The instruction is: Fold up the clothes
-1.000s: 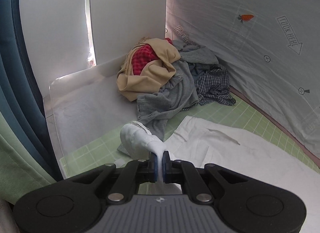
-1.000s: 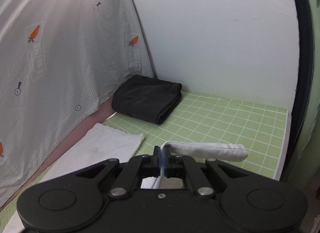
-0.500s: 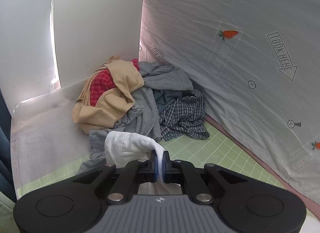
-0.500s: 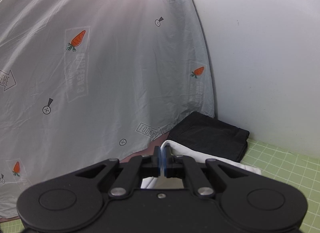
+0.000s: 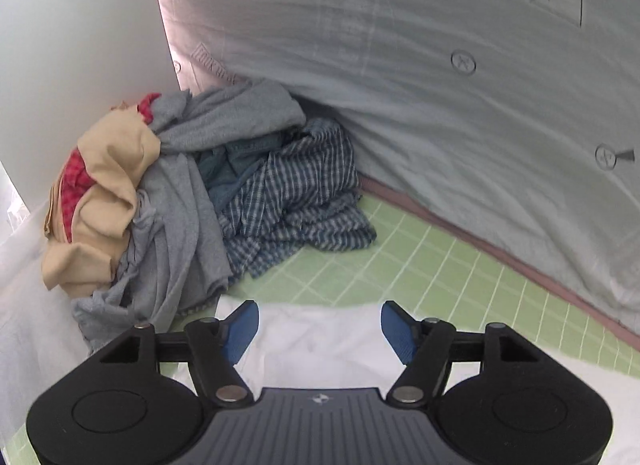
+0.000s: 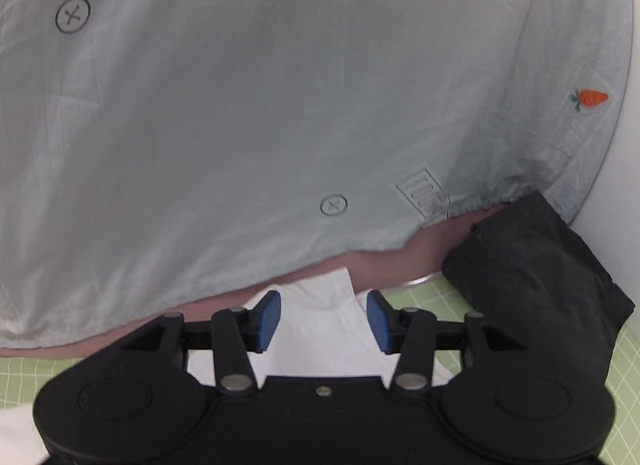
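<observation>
Between the blue pads of the left tongs (image 5: pixel 319 327) lies only flat white cloth now: half a second ago these tongs were pinched on a bunched part of the white garment (image 5: pixel 320 345), and now they stand wide apart with nothing in them. The right tongs (image 6: pixel 324 321) made the same change, from clenched on a white edge to released, and the garment lies under them with a folded corner pointing toward 12 o'clock. Both views have also dropped lower and closer to the green grid mat (image 5: pixel 440 265) on the table.

I judge that a fold has just been laid down and let go. Whether this garment needs one more fold, the pictures do not settle, because most of it is hidden under the tongs.

Farther away, at 10 o'clock in the left view, the heap of unfolded clothes (image 5: pixel 192 201) sits against the white wall. At 2 o'clock in the right view, a folded black garment (image 6: pixel 536 281) rests just beside the printed grey sheet (image 6: pixel 280 105).
</observation>
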The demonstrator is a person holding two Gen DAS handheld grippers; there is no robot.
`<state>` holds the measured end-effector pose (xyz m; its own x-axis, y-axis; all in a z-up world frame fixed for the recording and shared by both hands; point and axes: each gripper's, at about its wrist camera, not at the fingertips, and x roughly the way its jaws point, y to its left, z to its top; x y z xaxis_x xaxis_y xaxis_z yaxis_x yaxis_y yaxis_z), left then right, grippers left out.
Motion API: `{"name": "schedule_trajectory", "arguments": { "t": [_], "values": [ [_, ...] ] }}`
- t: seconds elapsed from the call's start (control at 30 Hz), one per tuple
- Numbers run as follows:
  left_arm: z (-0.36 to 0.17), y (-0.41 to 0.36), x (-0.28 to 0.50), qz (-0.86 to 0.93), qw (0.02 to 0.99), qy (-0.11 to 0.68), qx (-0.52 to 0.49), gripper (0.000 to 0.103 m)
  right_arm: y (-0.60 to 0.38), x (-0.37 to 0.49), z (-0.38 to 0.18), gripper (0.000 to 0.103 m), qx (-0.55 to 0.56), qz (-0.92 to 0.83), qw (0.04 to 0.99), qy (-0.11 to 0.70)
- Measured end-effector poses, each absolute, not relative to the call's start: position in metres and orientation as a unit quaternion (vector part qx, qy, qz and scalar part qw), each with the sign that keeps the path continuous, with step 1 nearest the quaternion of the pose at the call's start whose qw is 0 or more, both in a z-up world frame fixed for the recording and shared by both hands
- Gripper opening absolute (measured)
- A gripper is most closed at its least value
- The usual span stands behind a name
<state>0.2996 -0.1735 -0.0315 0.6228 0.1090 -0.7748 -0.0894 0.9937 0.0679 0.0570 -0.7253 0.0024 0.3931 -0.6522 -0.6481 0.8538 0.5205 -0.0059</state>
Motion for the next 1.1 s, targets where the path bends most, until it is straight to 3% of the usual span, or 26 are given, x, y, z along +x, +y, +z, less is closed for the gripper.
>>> {"name": "schedule_trajectory", "arguments": {
  "t": [0.27, 0.4, 0.5, 0.63, 0.77, 0.9, 0.97, 1.03, 1.1],
  "values": [
    [-0.077, -0.169, 0.248, 0.045, 0.881, 0.466, 0.061, 0.071, -0.726, -0.030, -0.085, 0.072, 0.272, -0.533, 0.712, 0.368],
    [-0.078, -0.180, 0.240, 0.035, 0.880, 0.463, 0.095, 0.077, -0.729, -0.060, -0.103, 0.074, 0.388, -0.497, 0.700, 0.336],
    [-0.079, -0.184, 0.239, 0.040, 0.879, 0.465, 0.098, 0.078, -0.727, -0.068, -0.106, 0.080, 0.430, -0.493, 0.690, 0.311],
    [-0.076, -0.185, 0.235, 0.040, 0.878, 0.466, 0.096, 0.078, -0.735, -0.079, -0.105, 0.081, 0.504, -0.498, 0.656, 0.261],
    [-0.074, -0.183, 0.229, 0.039, 0.878, 0.469, 0.090, 0.078, -0.731, -0.084, -0.101, 0.081, 0.473, -0.564, 0.625, 0.261],
    [-0.077, -0.183, 0.226, 0.038, 0.876, 0.472, 0.094, 0.078, -0.729, -0.078, -0.107, 0.090, 0.428, -0.588, 0.625, 0.285],
    [-0.078, -0.184, 0.225, 0.039, 0.875, 0.472, 0.097, 0.078, -0.728, -0.071, -0.109, 0.090, 0.405, -0.590, 0.631, 0.299],
    [-0.079, -0.185, 0.226, 0.040, 0.875, 0.472, 0.097, 0.079, -0.726, -0.062, -0.111, 0.087, 0.376, -0.586, 0.644, 0.317],
    [-0.082, -0.184, 0.227, 0.040, 0.875, 0.474, 0.093, 0.082, -0.724, -0.053, -0.112, 0.074, 0.342, -0.583, 0.657, 0.333]
  ]
}}
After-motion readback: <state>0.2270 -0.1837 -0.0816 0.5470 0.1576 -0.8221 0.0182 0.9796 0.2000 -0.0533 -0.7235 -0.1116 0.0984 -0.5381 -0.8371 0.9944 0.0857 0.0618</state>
